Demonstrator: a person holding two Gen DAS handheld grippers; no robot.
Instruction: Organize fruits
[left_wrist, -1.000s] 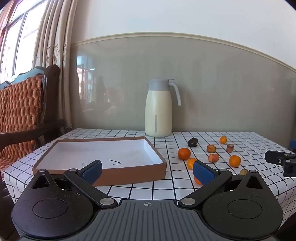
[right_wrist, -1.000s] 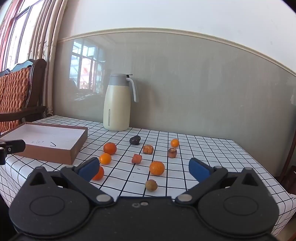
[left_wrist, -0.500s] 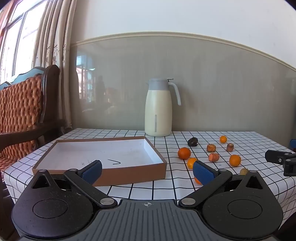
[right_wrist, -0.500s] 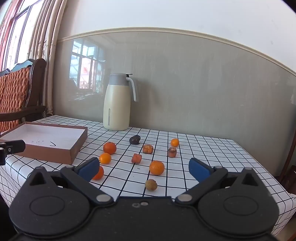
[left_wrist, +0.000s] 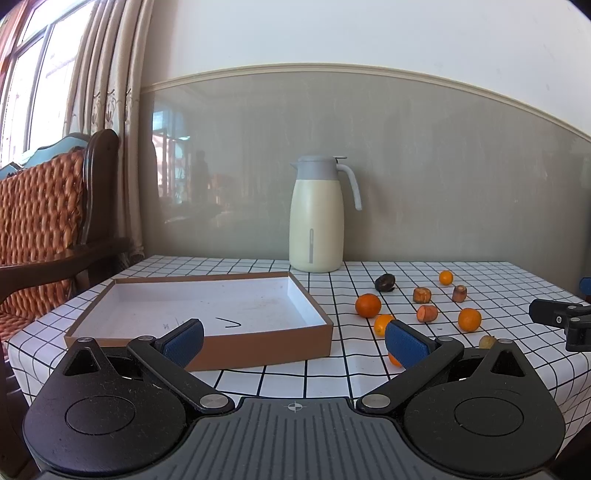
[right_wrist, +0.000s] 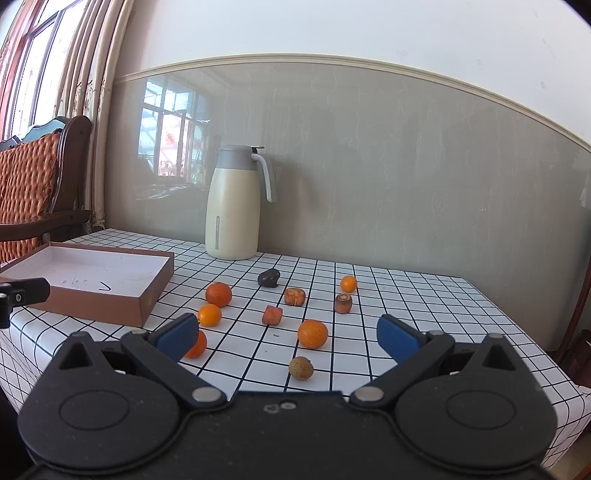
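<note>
Scattered oranges (left_wrist: 368, 305) lie beside brown tray (left_wrist: 258, 341).

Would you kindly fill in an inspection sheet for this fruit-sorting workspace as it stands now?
Surface: table under a white tablecloth with a black grid.
Job's things: cardboard box with a white inside, no fruit in it; oranges, cut orange-brown pieces, a dark fruit and a small brownish fruit, all loose on the cloth to the right of the box.
Clutter: cream thermos jug standing upright by the wall.
Grippers: left gripper and right gripper both have jaws wide apart, holding nothing.
Cables: nothing seen.
Surroundings: wooden chair with an orange cushion, curtains, grey wall panel.
</note>
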